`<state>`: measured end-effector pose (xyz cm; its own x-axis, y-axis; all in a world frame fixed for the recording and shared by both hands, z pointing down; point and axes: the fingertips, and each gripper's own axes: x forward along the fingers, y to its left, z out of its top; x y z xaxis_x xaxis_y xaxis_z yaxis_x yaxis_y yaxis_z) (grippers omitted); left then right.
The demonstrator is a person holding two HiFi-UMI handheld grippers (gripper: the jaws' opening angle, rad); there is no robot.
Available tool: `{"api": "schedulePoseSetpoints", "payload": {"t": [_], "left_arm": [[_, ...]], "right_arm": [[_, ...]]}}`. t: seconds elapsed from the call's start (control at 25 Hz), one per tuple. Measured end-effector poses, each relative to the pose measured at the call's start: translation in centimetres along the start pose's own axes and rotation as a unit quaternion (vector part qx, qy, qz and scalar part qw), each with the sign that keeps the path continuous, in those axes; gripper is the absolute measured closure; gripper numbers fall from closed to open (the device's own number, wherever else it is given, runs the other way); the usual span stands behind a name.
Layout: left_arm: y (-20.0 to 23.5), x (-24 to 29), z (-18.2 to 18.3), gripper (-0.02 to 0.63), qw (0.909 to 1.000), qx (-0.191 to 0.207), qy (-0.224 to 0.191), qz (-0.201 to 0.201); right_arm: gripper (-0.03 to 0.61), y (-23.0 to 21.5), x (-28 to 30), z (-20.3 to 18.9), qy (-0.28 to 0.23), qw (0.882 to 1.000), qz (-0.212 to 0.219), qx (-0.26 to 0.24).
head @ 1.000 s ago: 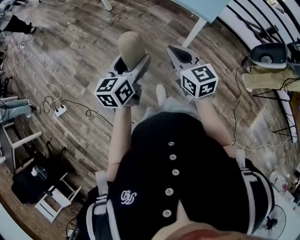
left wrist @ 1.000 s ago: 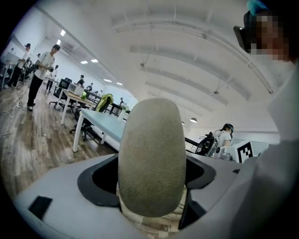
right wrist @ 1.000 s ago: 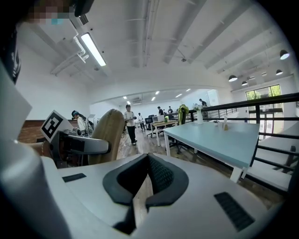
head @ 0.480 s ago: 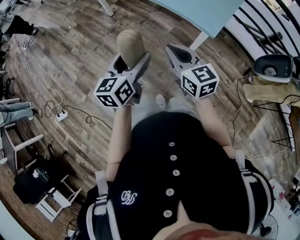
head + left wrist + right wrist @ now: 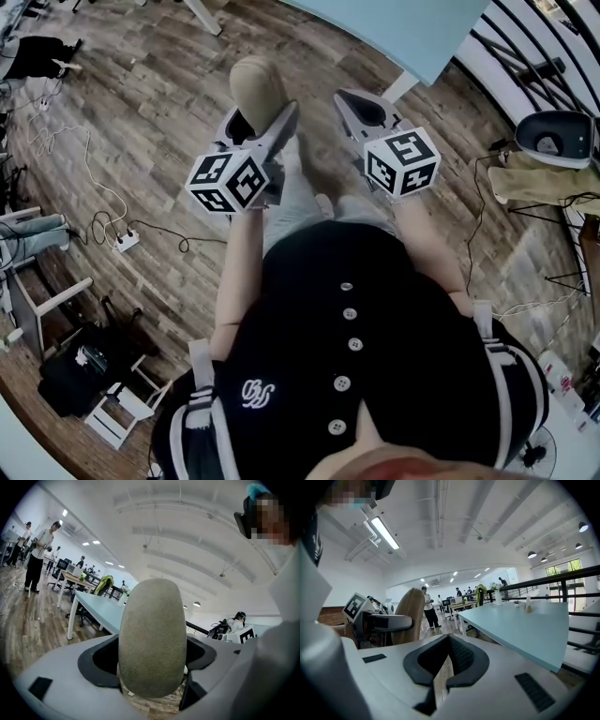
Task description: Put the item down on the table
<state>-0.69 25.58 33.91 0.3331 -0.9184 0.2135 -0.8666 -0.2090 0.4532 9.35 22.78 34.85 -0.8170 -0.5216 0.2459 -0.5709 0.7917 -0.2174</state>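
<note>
Head view: wood-plank floor [image 5: 141, 112], pale-blue table [image 5: 412, 28] ahead; left gripper [image 5: 262, 119] clamps tan oval item [image 5: 258, 84]; right gripper [image 5: 360, 107] closed, empty

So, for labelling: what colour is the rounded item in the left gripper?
Tan-beige, finely grainy item; clearest in the left gripper view.

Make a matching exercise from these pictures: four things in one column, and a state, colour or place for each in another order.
1 left gripper
2 right gripper
3 table
4 power strip

a pale blue-green top
b jaws shut, empty
c lying on the wooden floor
d shut on the tan oval item

Pairs: 1-d, 2-b, 3-a, 4-c
</note>
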Motion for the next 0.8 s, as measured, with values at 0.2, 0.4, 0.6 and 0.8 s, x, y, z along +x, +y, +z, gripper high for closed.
{"api": "schedulePoseSetpoints", "payload": {"t": [0.2,0.4,0.6,0.8], "left_arm": [[2.3,3.2,1.3,0.218,0.9997,0.003,0.016,-0.018],[5.2,7.5,3.2,0.218,0.9987,-0.001,0.030,-0.040],[8.0,11.5,5.8,0.218,0.9961,0.011,0.051,-0.071],[11.1,15.0,8.7,0.218,0.9934,0.021,0.059,-0.096]], "right_arm": [[0.569,-1.9,3.2,0.5,0.004,1.000,-0.017,0.007],[0.569,-4.7,7.5,2.1,0.005,0.999,-0.039,0.010],[0.569,-6.7,12.0,4.4,-0.004,0.998,-0.065,0.013],[0.569,-8.9,16.7,6.5,-0.013,0.996,-0.088,0.014]]}}
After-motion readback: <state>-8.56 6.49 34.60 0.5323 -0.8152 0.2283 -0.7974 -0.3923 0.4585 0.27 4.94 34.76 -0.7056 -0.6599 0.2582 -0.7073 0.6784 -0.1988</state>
